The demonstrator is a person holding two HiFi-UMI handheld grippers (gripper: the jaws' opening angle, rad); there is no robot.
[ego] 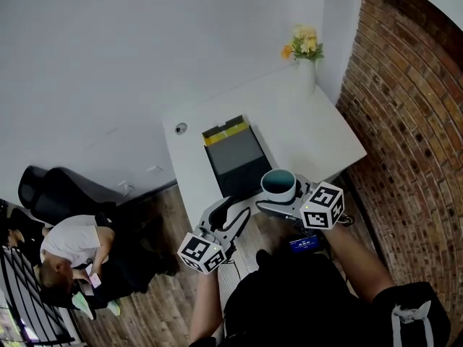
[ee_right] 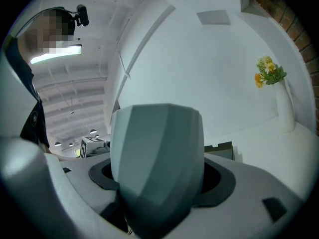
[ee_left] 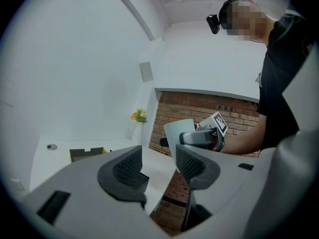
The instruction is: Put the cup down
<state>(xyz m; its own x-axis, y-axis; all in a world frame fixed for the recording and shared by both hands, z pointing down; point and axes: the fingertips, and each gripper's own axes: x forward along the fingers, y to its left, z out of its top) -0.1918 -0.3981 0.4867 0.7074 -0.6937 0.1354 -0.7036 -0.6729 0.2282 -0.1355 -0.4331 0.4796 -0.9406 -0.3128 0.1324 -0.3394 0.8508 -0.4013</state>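
Observation:
A faceted white cup [ego: 279, 185] with a dark teal inside stands upright between the jaws of my right gripper [ego: 278, 196], which is shut on it. The cup hangs over the near edge of the white table [ego: 311, 136]. In the right gripper view the cup [ee_right: 157, 158] fills the space between the pads. My left gripper [ego: 233, 212] is lower left of the cup, off the table's near edge, open with nothing between its fingers. In the left gripper view its pads [ee_left: 130, 167] stand apart, and the cup [ee_left: 175, 133] shows beyond them to the right.
A flat black box [ego: 235, 157] with a yellow strip lies on the table just behind the cup. A white vase of yellow flowers [ego: 305, 56] stands at the far corner. A brick wall [ego: 412, 121] runs along the right. A seated person [ego: 72, 244] and a black chair [ego: 43, 190] are at left.

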